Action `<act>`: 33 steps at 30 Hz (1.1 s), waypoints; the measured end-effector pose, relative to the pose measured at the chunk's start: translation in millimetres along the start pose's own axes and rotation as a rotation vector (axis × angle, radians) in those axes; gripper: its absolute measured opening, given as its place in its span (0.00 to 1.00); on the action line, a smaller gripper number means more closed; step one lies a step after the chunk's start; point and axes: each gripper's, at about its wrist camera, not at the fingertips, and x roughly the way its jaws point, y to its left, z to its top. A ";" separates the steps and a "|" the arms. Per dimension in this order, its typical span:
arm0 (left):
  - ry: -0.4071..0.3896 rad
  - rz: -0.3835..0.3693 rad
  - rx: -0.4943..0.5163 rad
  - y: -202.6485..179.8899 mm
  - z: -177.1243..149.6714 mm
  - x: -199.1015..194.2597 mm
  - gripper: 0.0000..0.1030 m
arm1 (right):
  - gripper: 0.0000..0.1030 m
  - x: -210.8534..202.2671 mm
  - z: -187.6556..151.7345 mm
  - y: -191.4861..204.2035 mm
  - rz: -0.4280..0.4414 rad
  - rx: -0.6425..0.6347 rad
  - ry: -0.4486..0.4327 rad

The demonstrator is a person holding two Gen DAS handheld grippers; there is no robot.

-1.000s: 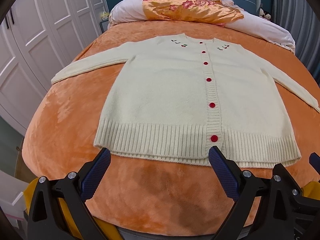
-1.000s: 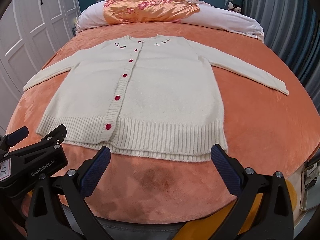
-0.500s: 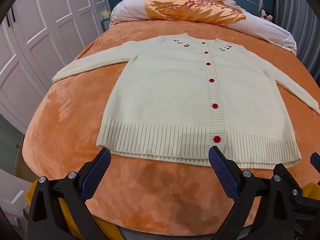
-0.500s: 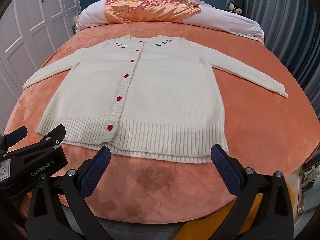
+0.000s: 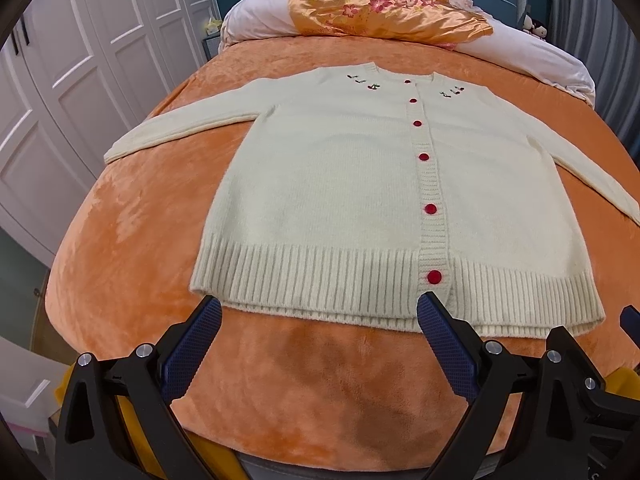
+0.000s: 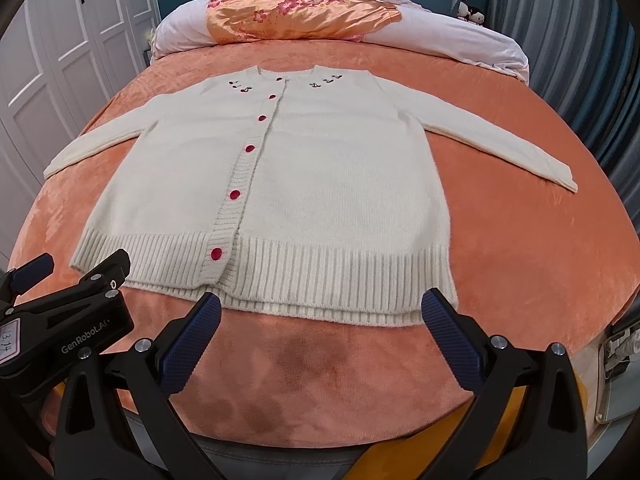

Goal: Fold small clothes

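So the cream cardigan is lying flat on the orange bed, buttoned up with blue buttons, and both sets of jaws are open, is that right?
Not quite: the buttons are red, not blue, as the left wrist view shows. The rest holds: the cream cardigan lies flat and buttoned on the orange bed, and both left gripper and right gripper have open jaws.

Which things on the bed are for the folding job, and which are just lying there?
For the job:
- cream cardigan, spread flat and buttoned
- left gripper, open, holding nothing
- right gripper, open, holding nothing

Just lying about:
- orange flowered cloth on the pillows
- white pillows
- orange blanket underneath
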 end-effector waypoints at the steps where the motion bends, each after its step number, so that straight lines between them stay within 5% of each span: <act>1: 0.001 0.000 0.000 -0.1 -0.3 0.2 0.92 | 0.95 0.4 -0.2 0.6 0.000 0.000 0.000; 33: 0.010 0.001 0.000 5.0 -0.9 5.1 0.92 | 0.95 3.2 -0.3 1.7 0.002 -0.002 0.007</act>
